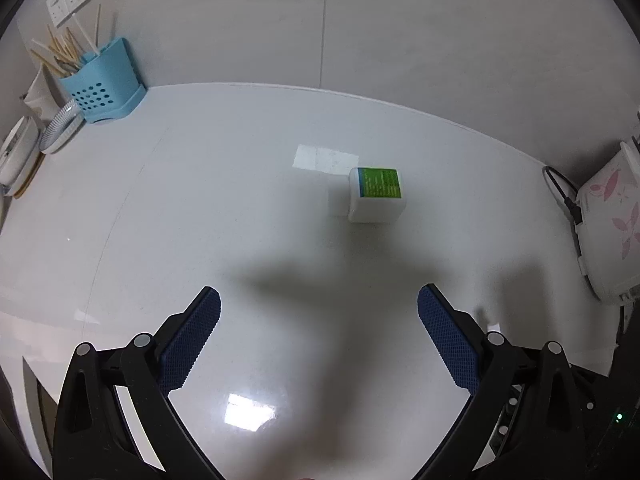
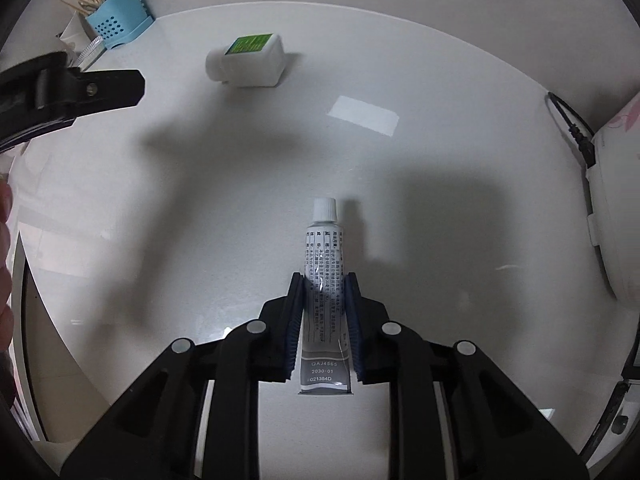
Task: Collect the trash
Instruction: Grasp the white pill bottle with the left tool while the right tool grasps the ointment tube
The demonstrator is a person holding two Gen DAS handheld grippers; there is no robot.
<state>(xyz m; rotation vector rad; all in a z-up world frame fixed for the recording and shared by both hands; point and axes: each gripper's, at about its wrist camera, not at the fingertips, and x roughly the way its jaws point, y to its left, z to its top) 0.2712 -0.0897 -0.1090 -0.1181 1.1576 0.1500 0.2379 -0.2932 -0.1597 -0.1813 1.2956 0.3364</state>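
Note:
A small grey ointment tube [image 2: 322, 264] with a white cap is clamped between the blue pads of my right gripper [image 2: 324, 284], cap pointing away from me above the white counter [image 2: 240, 184]. A white bottle with a green label [image 2: 248, 62] lies on its side further back; in the left wrist view the same bottle [image 1: 376, 196] lies ahead and to the right of my left gripper [image 1: 318, 304]. That left gripper stands wide open over bare counter with nothing between its fingers. One black finger of the left gripper [image 2: 100, 90] shows at the left edge of the right wrist view.
A blue perforated holder [image 1: 106, 86] with chopsticks stands at the back left by the wall, with a coiled hose and white items beside it. A white appliance with pink flowers [image 1: 612, 220] and a black cable sits at the right. A person's fingers [image 2: 5, 240] show at the left edge.

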